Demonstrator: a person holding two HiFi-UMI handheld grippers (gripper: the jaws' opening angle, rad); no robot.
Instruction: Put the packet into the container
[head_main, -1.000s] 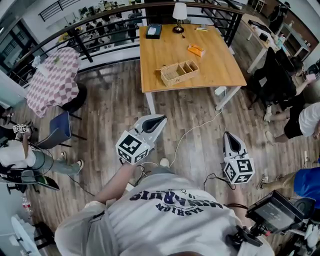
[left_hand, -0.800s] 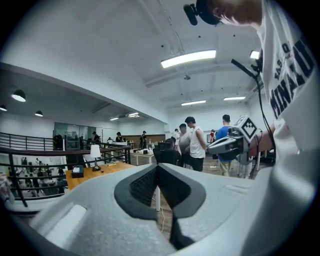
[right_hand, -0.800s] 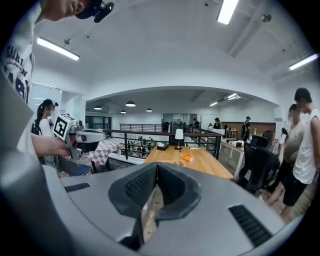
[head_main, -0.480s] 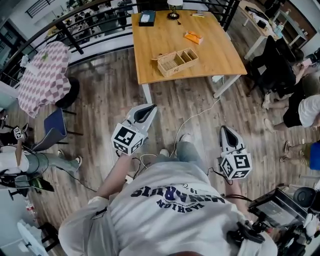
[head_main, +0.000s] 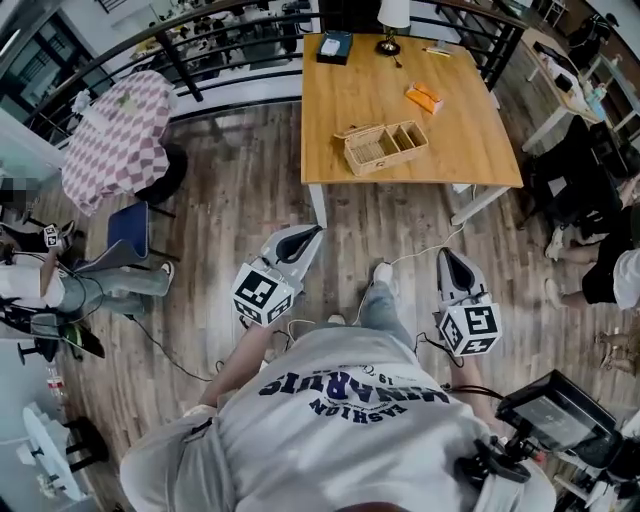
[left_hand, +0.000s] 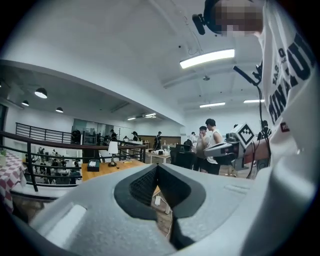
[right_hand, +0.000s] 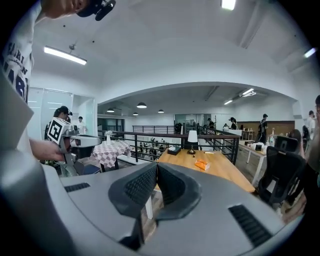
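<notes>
We locate the orange packet lying flat on the wooden tabletop, toward its far right part. It lies outside the container, a woven basket divided into compartments that stands nearer the front edge of the same tabletop. Packet and container are near each other but not touching. We cannot tell whether the compartments hold anything.

At the far edge of the tabletop stand a table lamp with a white shade and, to its left, a dark box.

Both grippers are held over the wood-plank floor, well apart from the tabletop, and point toward it. The left gripper has its jaws clenched: in the left gripper view the two dark ribbed pads meet at their tips with nothing between them. The right gripper is likewise clenched and empty: in the right gripper view the pads meet at the tips, and the packet shows on the tabletop beyond them.

A white cable runs across the floor between the two grippers. A black railing passes behind the tabletop. To the left stand a table with a checked cloth and a blue chair.
</notes>
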